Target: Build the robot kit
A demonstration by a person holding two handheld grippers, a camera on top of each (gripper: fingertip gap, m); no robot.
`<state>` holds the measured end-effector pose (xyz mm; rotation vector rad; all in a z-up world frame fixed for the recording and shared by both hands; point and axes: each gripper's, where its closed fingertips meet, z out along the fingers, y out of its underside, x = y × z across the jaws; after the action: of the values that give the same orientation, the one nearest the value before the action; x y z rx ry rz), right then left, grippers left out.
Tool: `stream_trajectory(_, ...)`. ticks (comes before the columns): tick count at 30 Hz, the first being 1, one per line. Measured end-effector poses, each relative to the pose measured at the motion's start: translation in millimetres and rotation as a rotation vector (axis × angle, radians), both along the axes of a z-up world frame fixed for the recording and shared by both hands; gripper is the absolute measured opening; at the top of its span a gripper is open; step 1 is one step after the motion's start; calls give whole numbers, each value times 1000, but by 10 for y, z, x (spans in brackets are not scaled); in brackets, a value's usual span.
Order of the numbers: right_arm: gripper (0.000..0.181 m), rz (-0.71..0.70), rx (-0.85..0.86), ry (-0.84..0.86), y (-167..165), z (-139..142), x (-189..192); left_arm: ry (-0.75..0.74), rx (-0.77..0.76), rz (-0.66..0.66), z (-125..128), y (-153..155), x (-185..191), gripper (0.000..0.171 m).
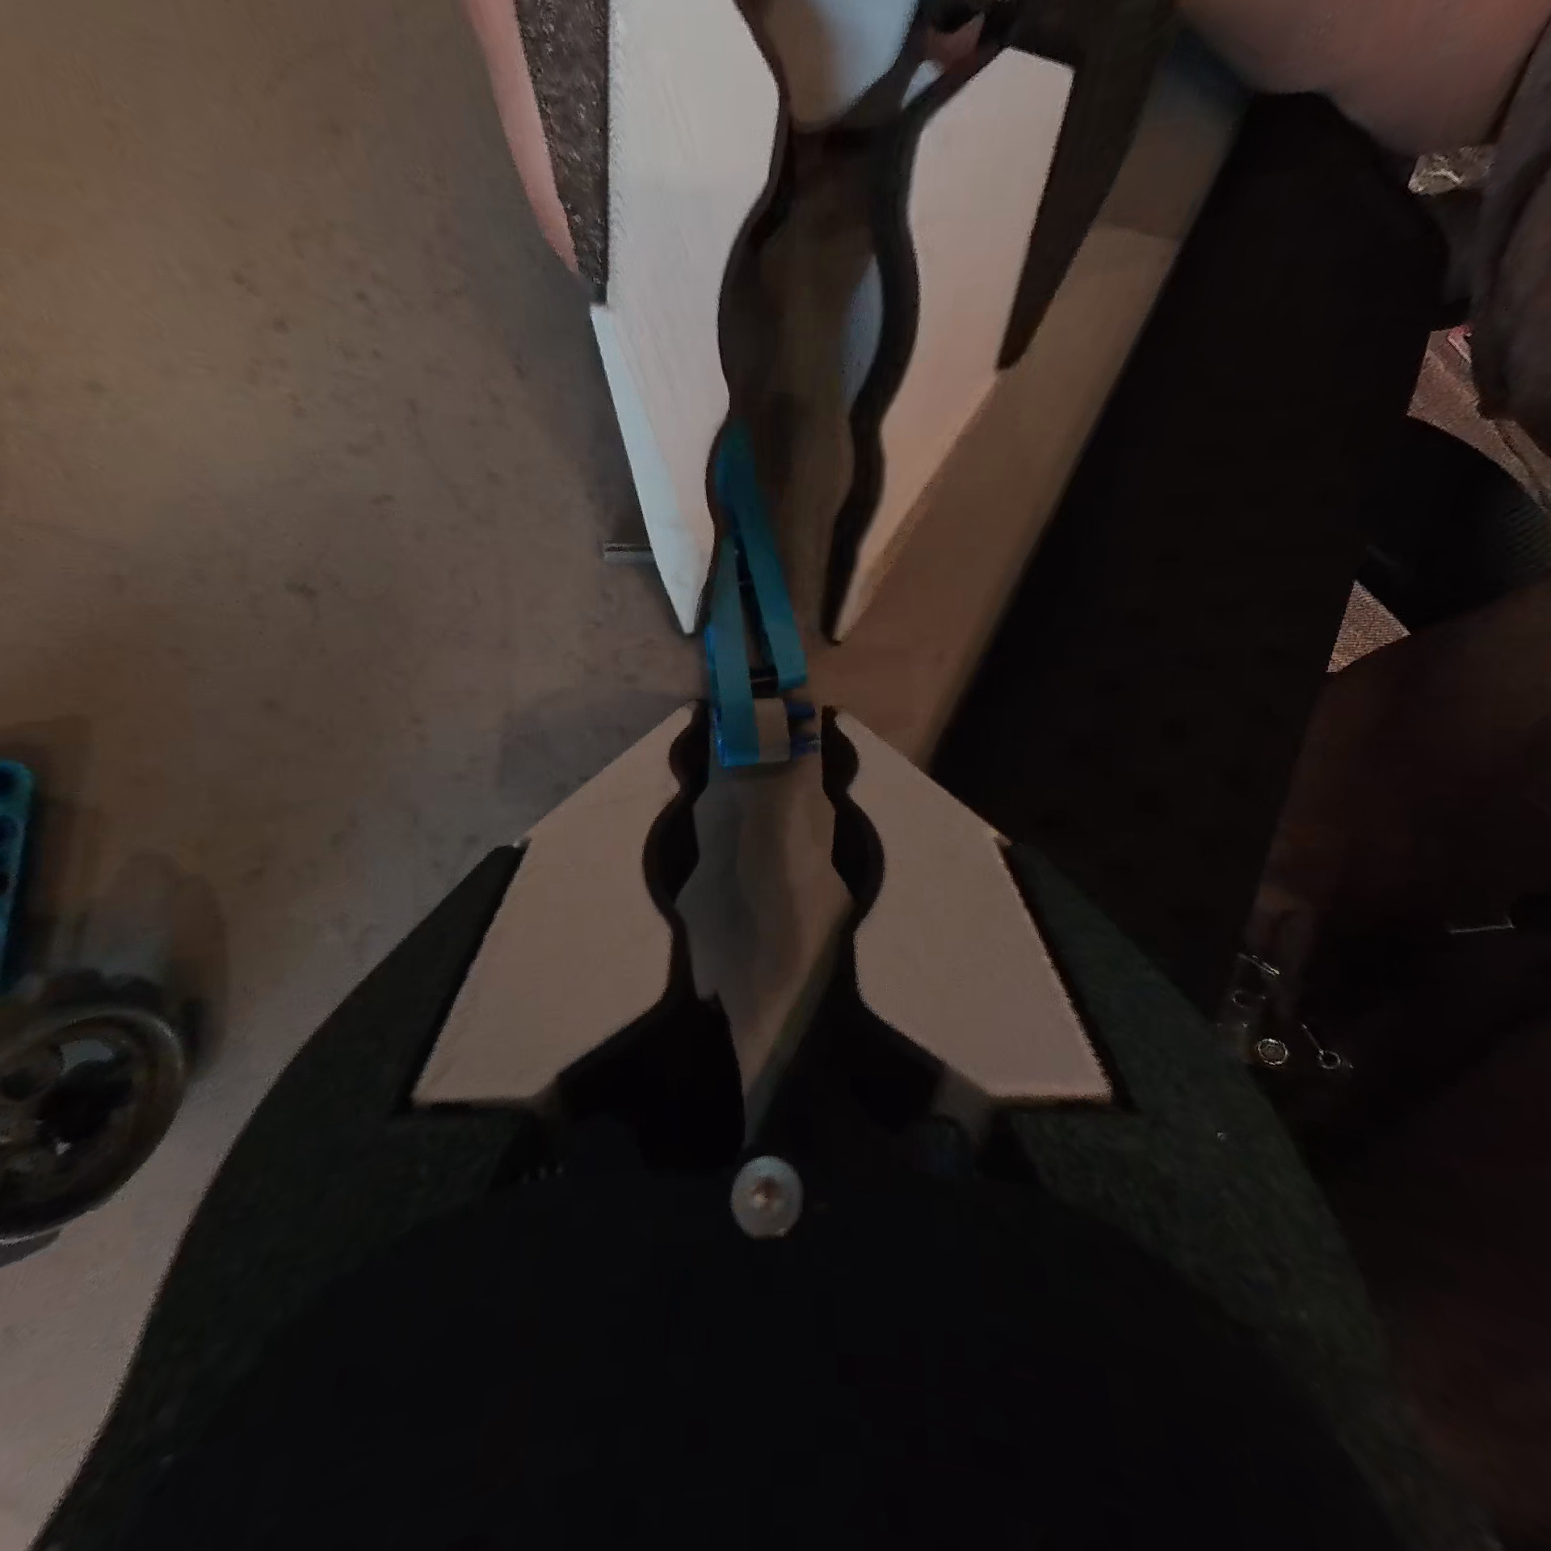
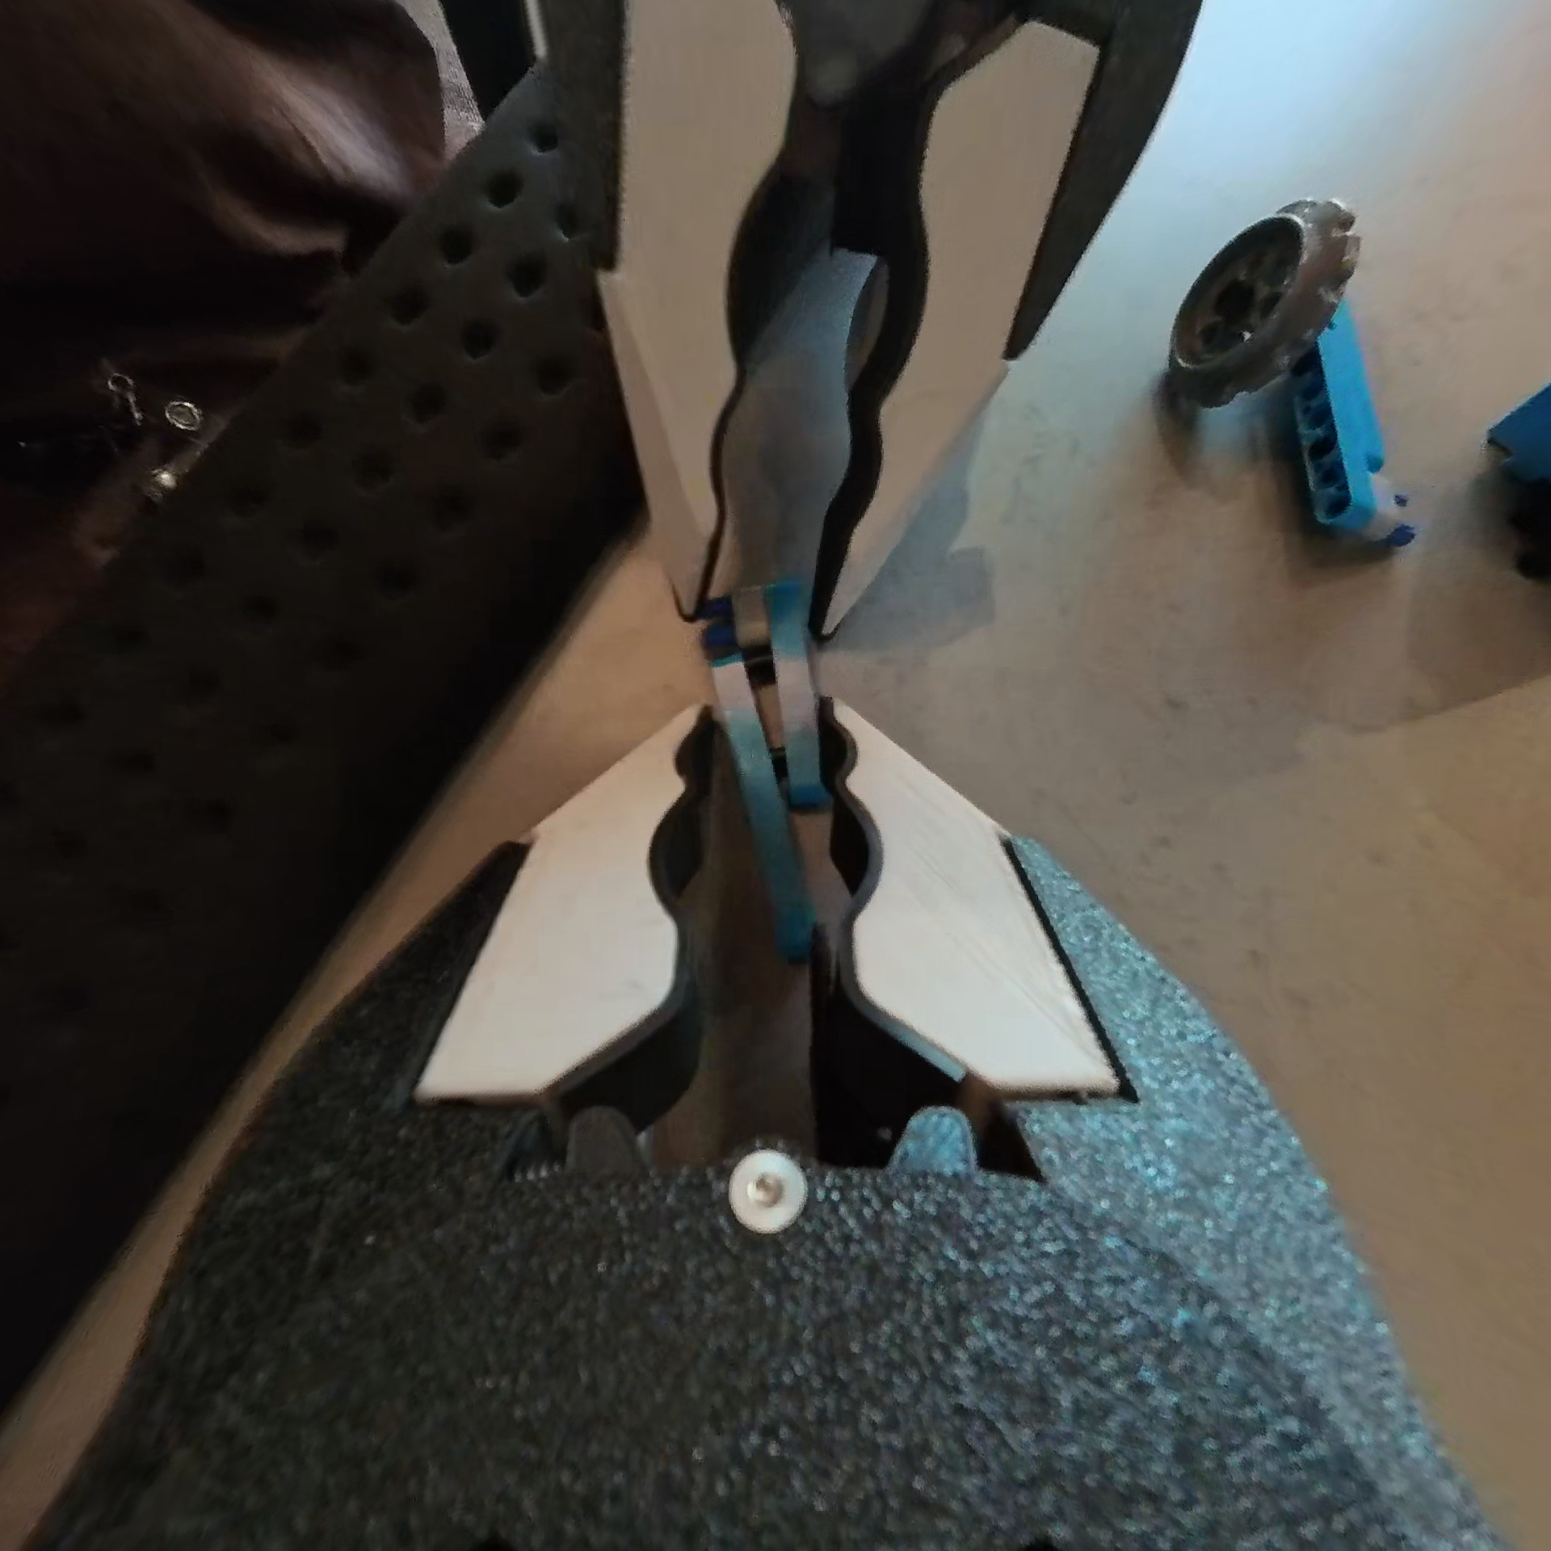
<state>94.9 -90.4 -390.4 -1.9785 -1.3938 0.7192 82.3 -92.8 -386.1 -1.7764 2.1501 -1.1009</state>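
My left gripper (image 1: 764, 713) and my right gripper (image 2: 772, 705) face each other tip to tip above a beige table (image 2: 1175, 839). Both are shut on one small assembly of blue perforated toy beams. The left gripper holds its grey and blue end block (image 1: 755, 743). The right gripper holds the two long blue beams (image 2: 776, 806), which run back between its white fingers (image 2: 923, 923). In the left wrist view the right gripper (image 1: 762, 634) comes in from the top with the blue beams (image 1: 751, 537) inside it. In the right wrist view the left gripper (image 2: 758, 621) comes in from the top.
A grey toothed wheel (image 2: 1259, 302) on a blue perforated beam (image 2: 1334, 428) lies on the table to the right; it also shows in the left wrist view (image 1: 75, 1083). Another blue part (image 2: 1523, 436) is at the right edge. A black perforated surface (image 2: 352, 436) and a person's dark clothing (image 2: 168, 210) are beside the table. My two grippers' fingertips are within a few centimetres of each other.
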Motion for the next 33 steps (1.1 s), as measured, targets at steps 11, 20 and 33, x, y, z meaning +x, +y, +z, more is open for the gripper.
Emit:
stream_trajectory(11, 24, 68, 52, -28, 41, -6, -144, 12, -11, 22, -14, 39, 6, 16)
stream_trajectory(20, 22, 26, 106, -49, 41, -11, -149, 14, -50, 37, -22, 52, 9, 15)
stream_trajectory(33, 23, 29, -90, 57, -18, 50, -166, 10, -240, 5, 97, -14, -9, 25)
